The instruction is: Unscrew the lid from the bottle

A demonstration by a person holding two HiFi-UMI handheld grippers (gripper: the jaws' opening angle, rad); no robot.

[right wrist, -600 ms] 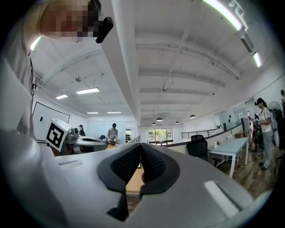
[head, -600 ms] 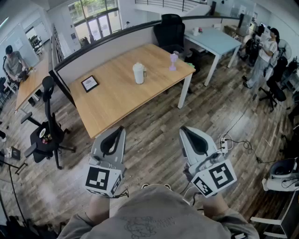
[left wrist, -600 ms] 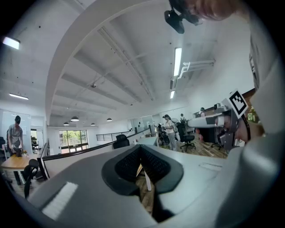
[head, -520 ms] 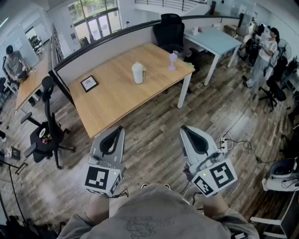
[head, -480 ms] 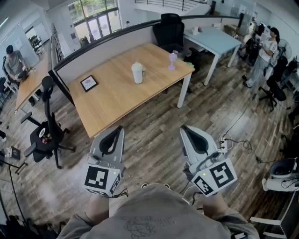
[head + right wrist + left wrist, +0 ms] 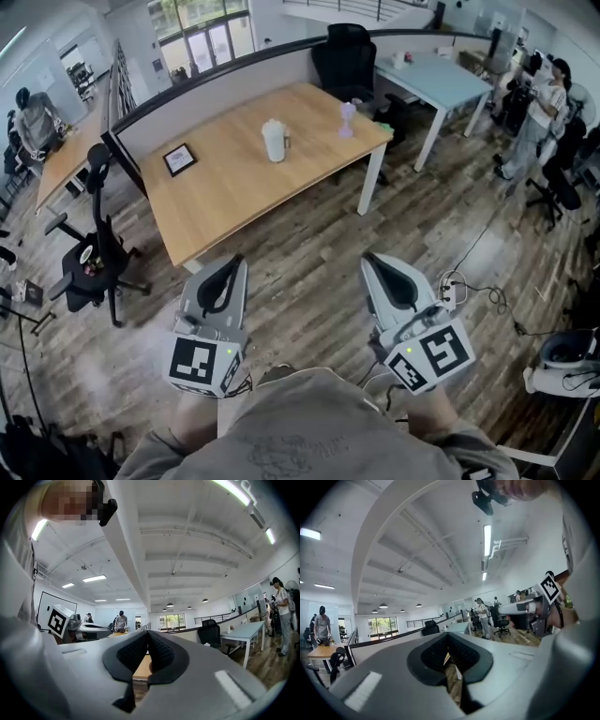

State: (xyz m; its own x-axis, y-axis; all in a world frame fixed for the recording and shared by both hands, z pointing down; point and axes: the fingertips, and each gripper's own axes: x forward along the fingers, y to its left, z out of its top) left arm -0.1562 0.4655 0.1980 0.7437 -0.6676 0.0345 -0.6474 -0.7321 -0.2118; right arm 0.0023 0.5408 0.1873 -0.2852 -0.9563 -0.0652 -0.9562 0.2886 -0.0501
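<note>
White, perhaps handled bottle (image 6: 274, 141) on smooth rectangular wooden table (image 6: 225, 199).

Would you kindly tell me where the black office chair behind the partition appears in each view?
Head view: black office chair, top centre.
Left gripper view: it sits just left of centre.
Right gripper view: it sits right of centre.
Shared landmark: pale blue table beside it.

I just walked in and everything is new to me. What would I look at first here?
Probably the two grey grippers low in the head view, left gripper and right gripper, both shut and empty, each with a black-and-white marker cube. Beyond them stands a big wooden table with a white bottle near its middle and a small purple thing near its right end.
</note>
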